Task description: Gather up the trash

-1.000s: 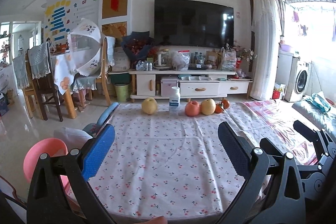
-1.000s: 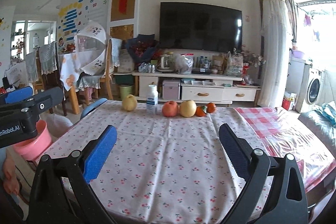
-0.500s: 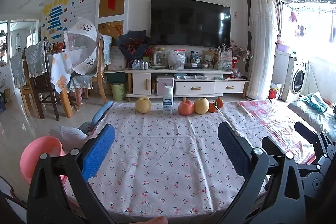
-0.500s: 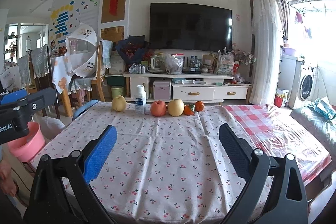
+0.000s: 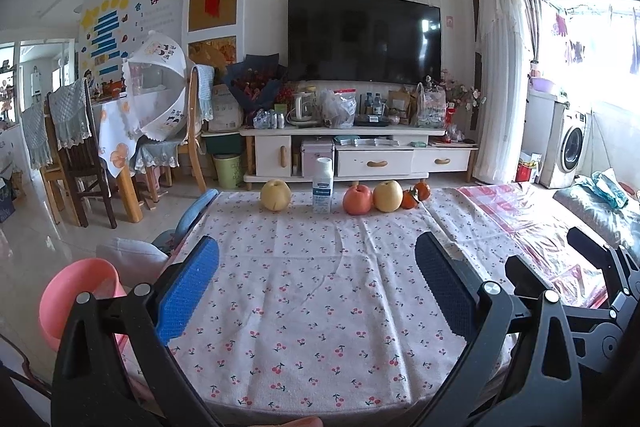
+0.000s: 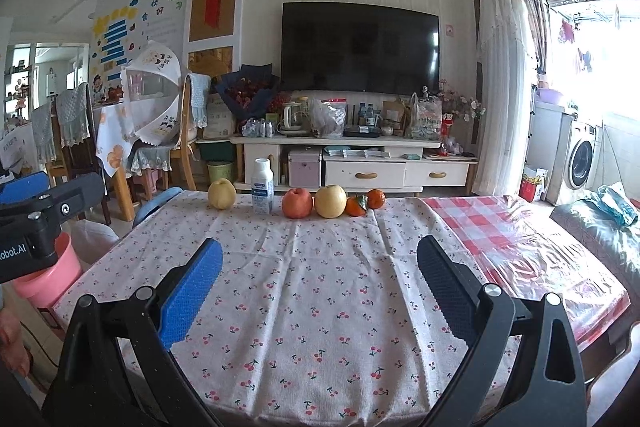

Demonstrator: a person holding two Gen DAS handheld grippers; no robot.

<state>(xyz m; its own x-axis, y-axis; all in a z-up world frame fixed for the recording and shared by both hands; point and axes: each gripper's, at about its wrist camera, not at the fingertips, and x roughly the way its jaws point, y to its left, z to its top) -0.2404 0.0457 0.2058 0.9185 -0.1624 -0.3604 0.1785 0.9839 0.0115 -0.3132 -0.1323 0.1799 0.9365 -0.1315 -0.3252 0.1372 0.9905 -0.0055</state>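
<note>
A white plastic bottle [image 5: 322,185] stands upright at the far edge of the cherry-print tablecloth [image 5: 312,291]; it also shows in the right wrist view [image 6: 262,186]. A pink bin [image 5: 76,297] stands on the floor left of the table, also seen in the right wrist view [image 6: 48,277]. My left gripper [image 5: 316,291] is open and empty above the near part of the table. My right gripper [image 6: 320,291] is open and empty, to the right of the left one.
Fruit lines the far table edge: a yellow pear [image 5: 275,195], a red apple [image 5: 357,199], a second pear [image 5: 387,195] and small oranges [image 5: 416,195]. A red checked plastic cover [image 6: 516,247] lies on the right. A blue chair [image 5: 192,215] and a white bag [image 5: 132,259] stand at the left.
Both grippers have pulled back and shifted slightly, so the bottle and fruit look a little farther away. Both stay open and empty.
</note>
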